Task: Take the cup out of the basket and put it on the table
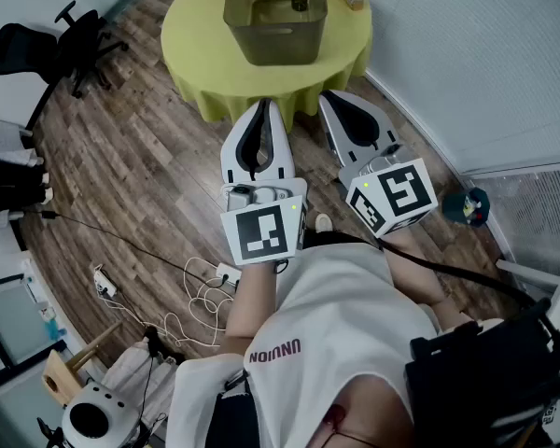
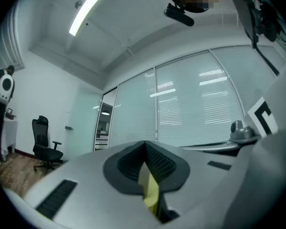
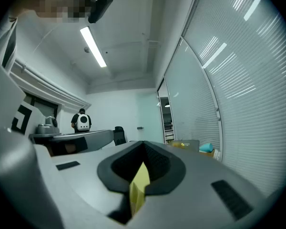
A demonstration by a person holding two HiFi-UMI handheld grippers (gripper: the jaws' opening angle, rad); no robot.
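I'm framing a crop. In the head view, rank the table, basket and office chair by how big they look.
1. Table: clearly the largest.
2. Basket and chair: they look about alike. The basket sits on the table, nearer the camera, so I won't rank them.

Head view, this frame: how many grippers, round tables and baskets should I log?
grippers: 2 (left gripper, right gripper)
round table: 1
basket: 1
total: 4
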